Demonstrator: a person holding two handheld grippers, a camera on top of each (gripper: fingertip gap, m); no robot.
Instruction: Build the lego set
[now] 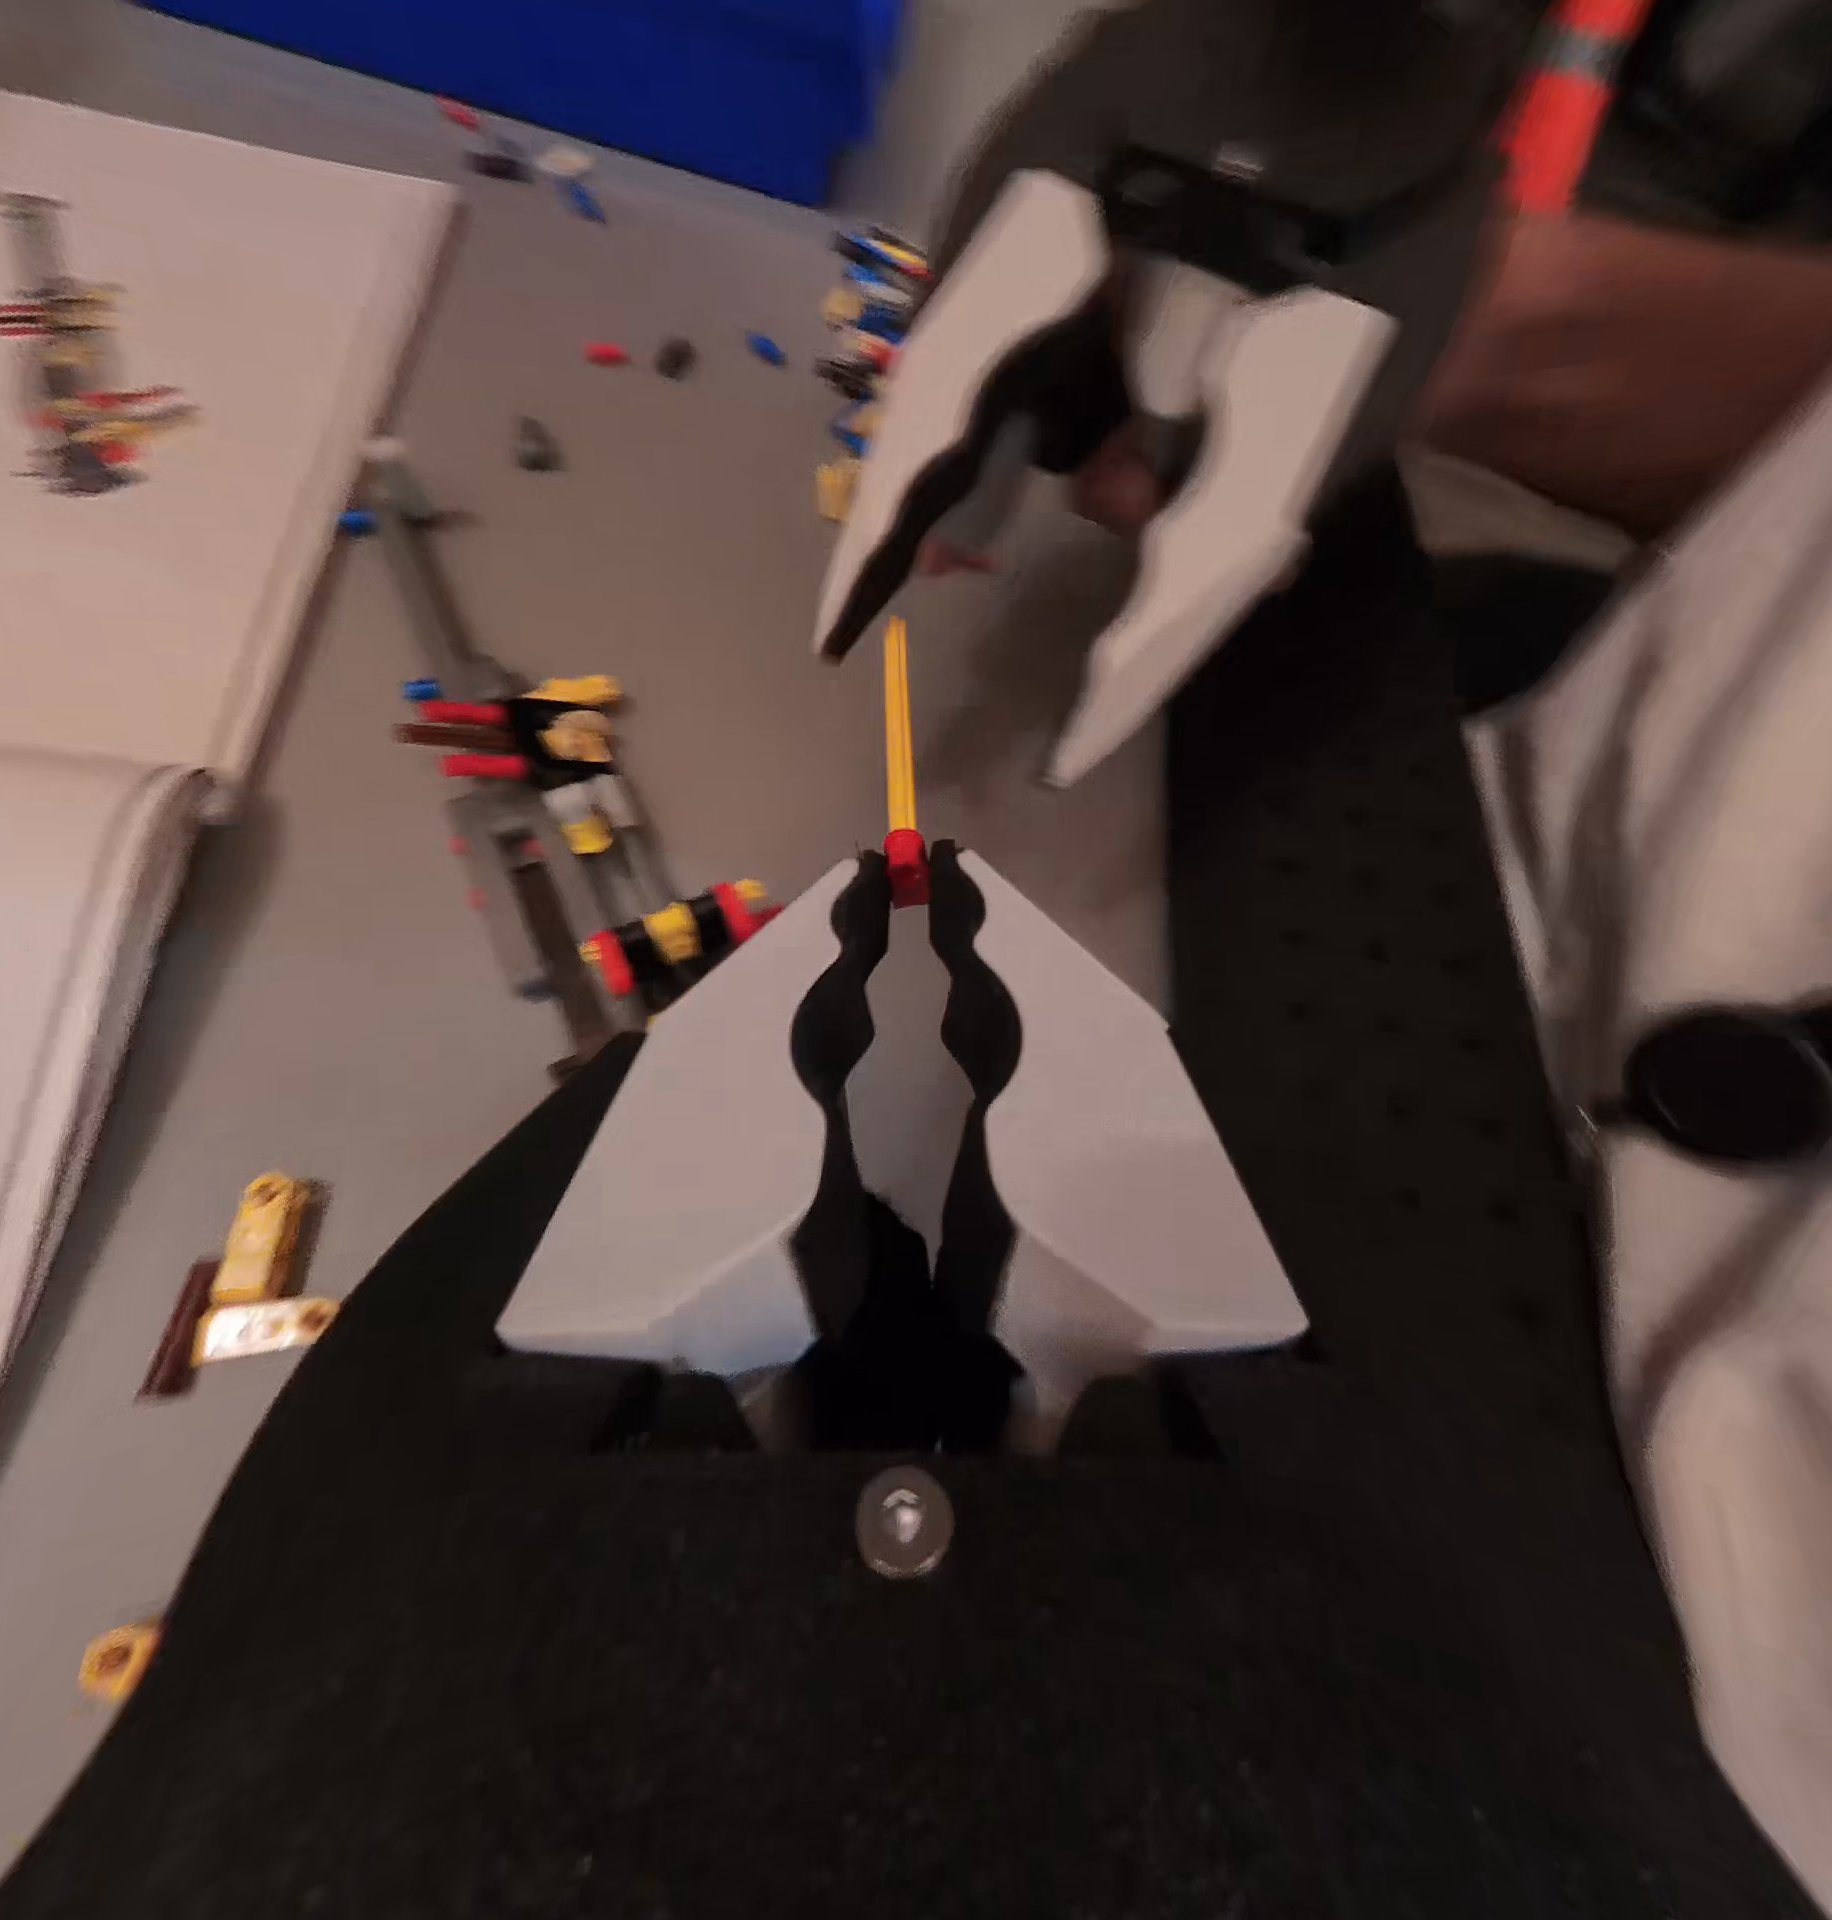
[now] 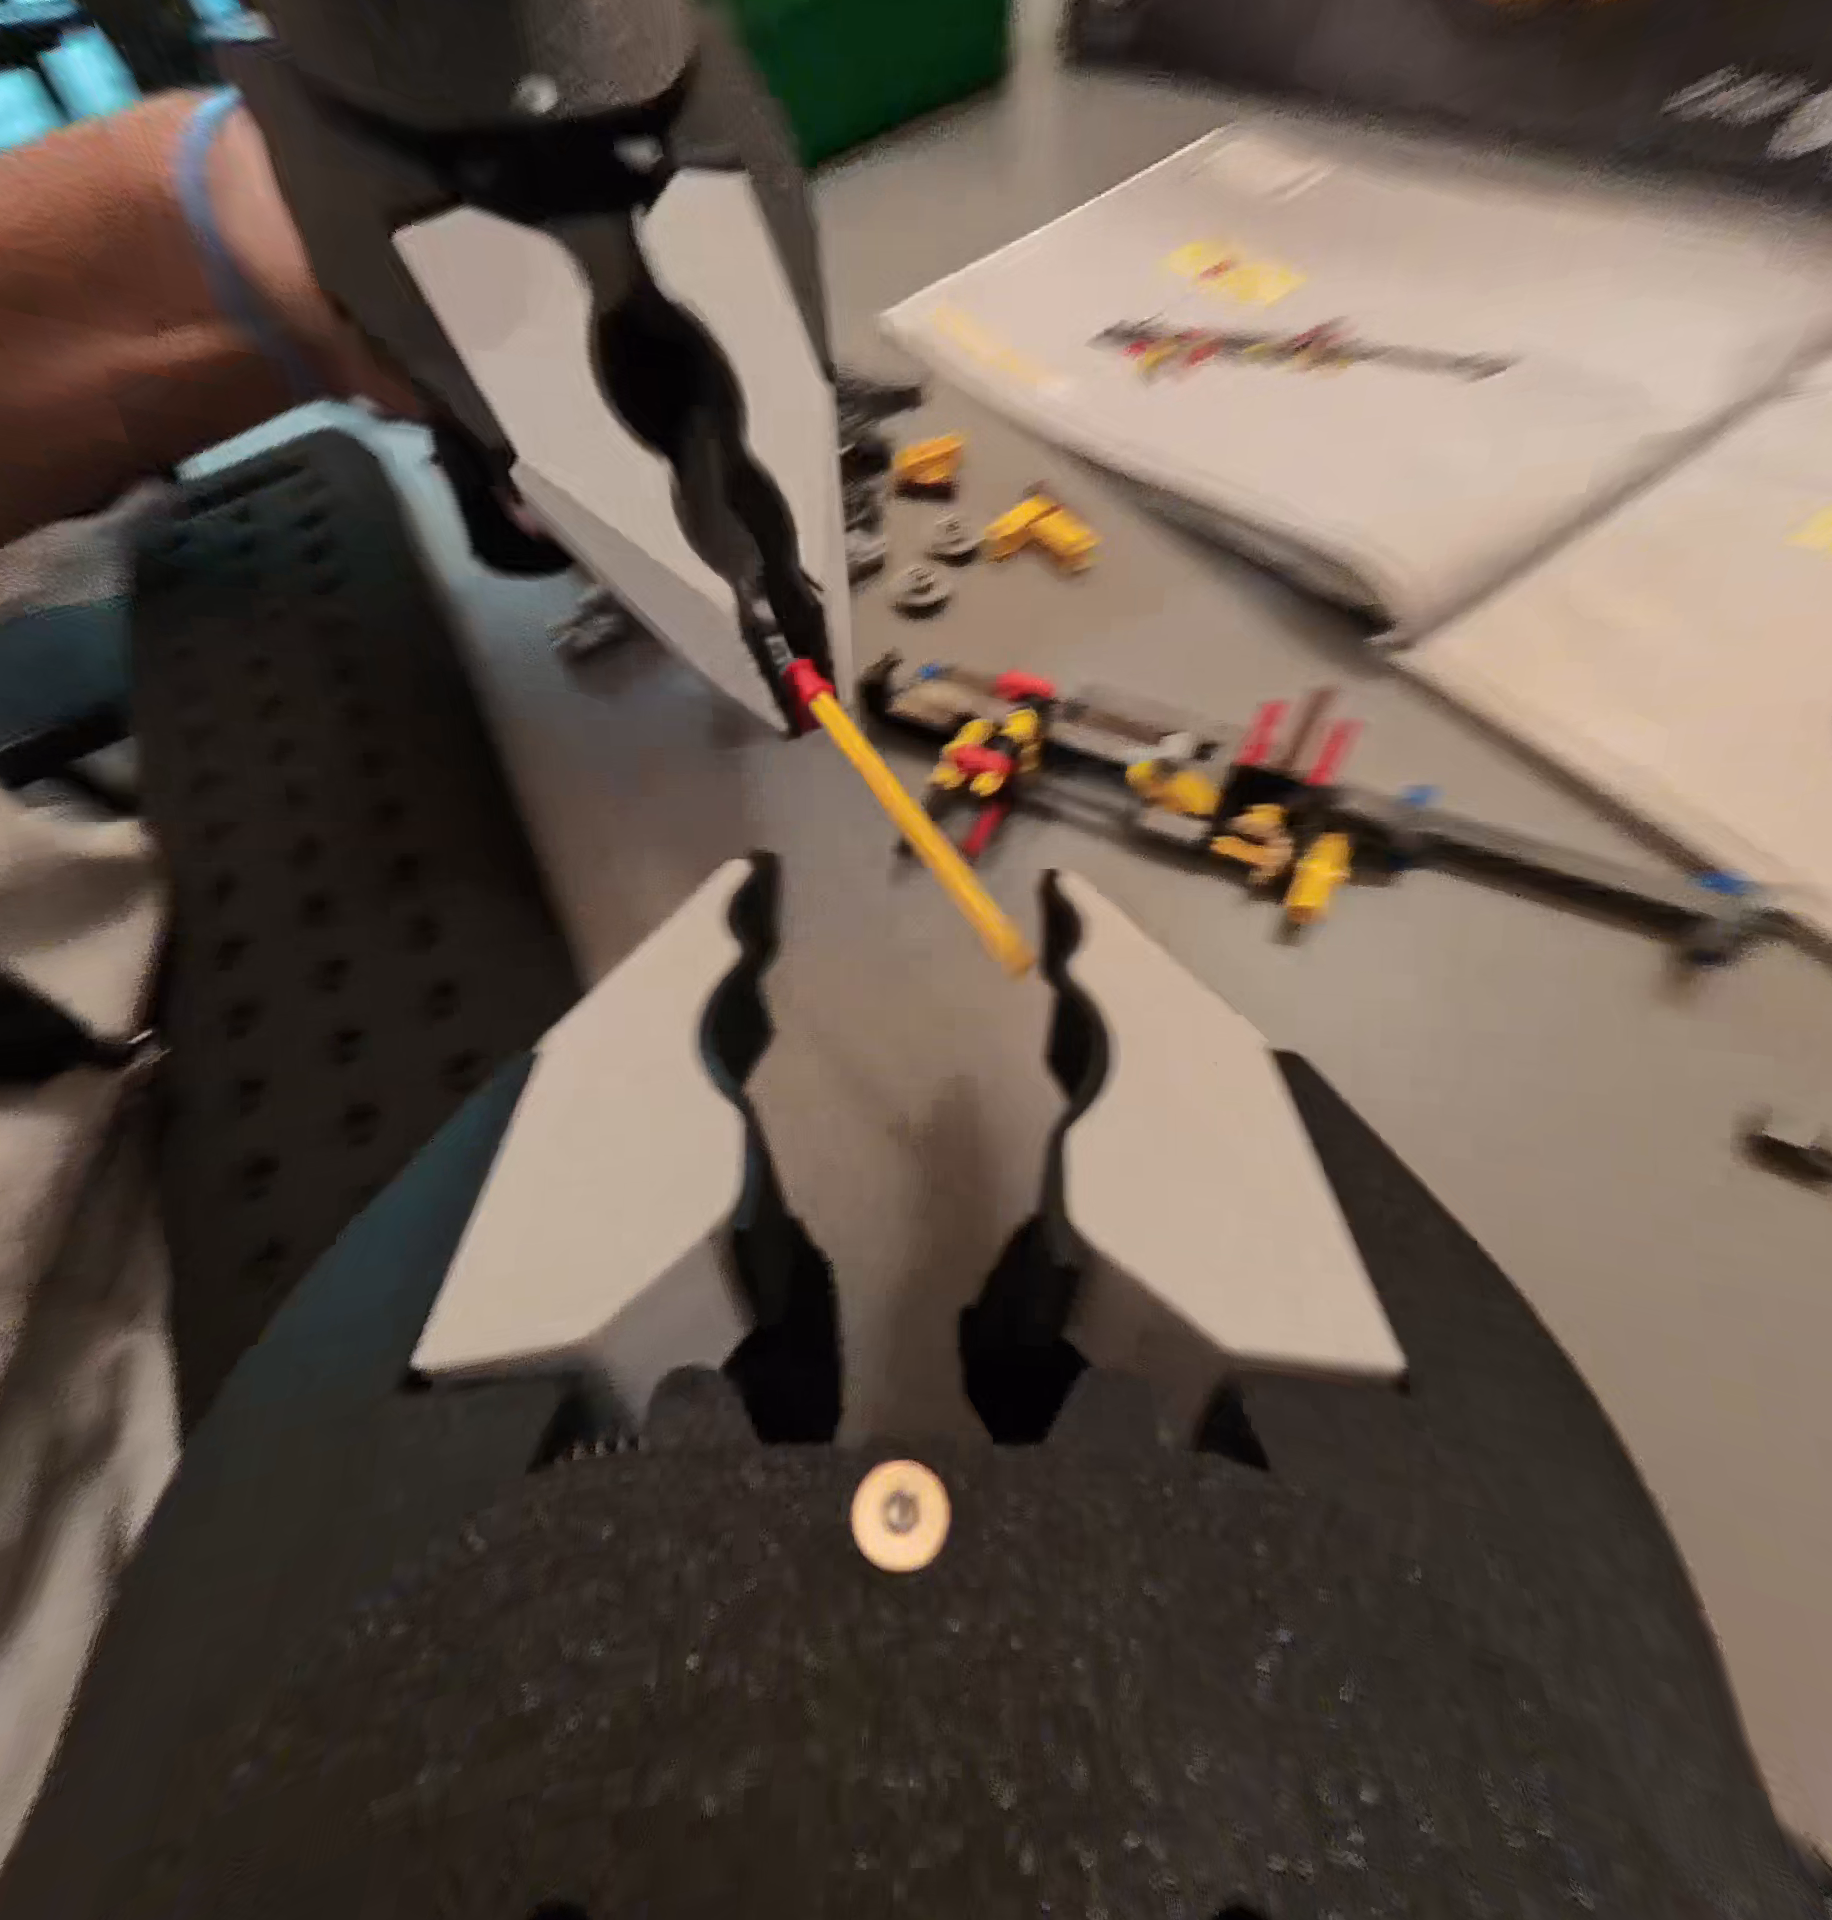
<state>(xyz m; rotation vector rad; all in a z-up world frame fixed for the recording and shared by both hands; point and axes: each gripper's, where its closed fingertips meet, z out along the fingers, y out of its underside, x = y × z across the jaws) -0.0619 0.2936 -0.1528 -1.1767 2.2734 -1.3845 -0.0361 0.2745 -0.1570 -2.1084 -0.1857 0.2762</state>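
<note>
Two tools meet over the desk (image 1: 683, 520). Left wrist view: the left tool (image 1: 907, 854) pinches a red bush (image 1: 905, 871) carrying a yellow axle (image 1: 898, 727), pointing far toward the spread right tool (image 1: 948, 717); the half-built model (image 1: 579, 790) lies left.

Right wrist view: the right tool (image 2: 907, 883) gapes, the axle's tip touching or just beside its right fingertip (image 2: 1073, 914). Centre it before closing; instruction booklets (image 2: 1307, 343) lie far right.
</note>
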